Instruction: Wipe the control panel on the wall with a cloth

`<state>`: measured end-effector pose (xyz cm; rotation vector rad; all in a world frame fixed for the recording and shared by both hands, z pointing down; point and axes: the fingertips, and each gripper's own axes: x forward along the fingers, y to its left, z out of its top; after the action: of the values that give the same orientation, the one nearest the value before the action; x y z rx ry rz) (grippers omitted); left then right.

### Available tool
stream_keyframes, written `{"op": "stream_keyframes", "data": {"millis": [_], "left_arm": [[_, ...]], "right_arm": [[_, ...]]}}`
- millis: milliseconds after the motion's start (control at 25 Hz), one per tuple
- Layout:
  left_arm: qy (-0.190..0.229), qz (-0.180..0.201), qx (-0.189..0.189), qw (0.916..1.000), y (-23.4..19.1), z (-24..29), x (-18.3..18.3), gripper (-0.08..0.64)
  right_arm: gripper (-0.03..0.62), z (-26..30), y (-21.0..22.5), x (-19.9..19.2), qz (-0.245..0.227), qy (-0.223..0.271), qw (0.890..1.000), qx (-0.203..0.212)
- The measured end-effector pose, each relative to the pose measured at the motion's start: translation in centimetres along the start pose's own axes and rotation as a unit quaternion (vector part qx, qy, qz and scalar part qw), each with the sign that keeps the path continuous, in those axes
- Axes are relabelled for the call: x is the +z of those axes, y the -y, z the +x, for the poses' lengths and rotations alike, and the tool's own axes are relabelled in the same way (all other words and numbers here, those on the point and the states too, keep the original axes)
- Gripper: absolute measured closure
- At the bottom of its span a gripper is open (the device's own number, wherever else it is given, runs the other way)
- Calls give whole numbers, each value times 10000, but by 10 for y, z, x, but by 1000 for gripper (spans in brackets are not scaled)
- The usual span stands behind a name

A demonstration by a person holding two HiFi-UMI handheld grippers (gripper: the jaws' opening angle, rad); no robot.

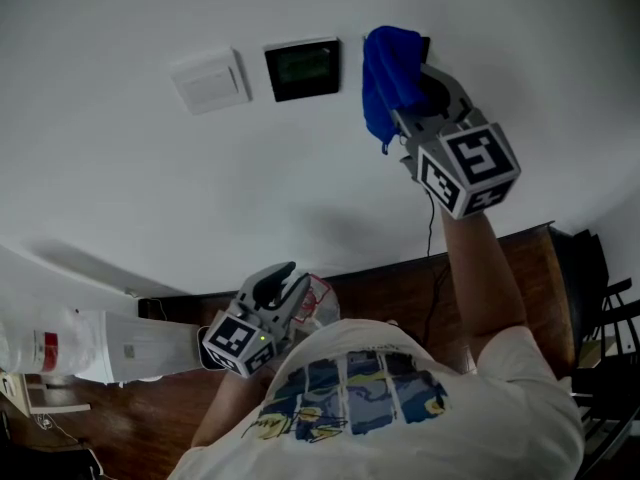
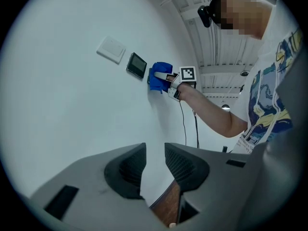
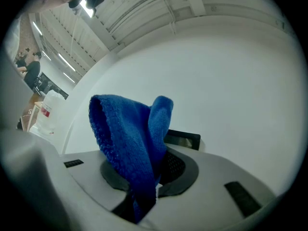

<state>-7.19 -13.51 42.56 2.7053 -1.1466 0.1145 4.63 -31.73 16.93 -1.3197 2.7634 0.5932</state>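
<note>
On the white wall a black control panel (image 1: 303, 68) (image 2: 136, 65) sits beside a white switch plate (image 1: 210, 81) (image 2: 110, 49). A second dark panel (image 3: 185, 139) lies just right of it, mostly hidden behind a blue cloth (image 1: 388, 78) (image 2: 159, 76) (image 3: 127, 138). My right gripper (image 1: 415, 93) (image 3: 154, 170) (image 2: 174, 83) is raised to the wall, shut on the cloth, which stands up folded between the jaws and touches the wall at that second panel. My left gripper (image 1: 285, 276) (image 2: 155, 162) hangs low near the person's chest, jaws a narrow gap apart, holding nothing.
A black cable (image 1: 432, 238) (image 2: 183, 124) runs down the wall below the right gripper to a brown wooden surface (image 1: 450, 278). A white appliance with a red label (image 1: 60, 350) stands at the lower left. Dark chair frames (image 1: 605, 318) stand at the far right.
</note>
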Motion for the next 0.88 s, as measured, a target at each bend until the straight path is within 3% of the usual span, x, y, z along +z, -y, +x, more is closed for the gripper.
{"op": "stream_keyframes", "data": {"millis": [880], "left_arm": [[-175, 121, -175, 9996, 28, 58, 12, 463]], "right_arm": [[502, -41, 93, -29, 241, -5, 9983, -523]]}}
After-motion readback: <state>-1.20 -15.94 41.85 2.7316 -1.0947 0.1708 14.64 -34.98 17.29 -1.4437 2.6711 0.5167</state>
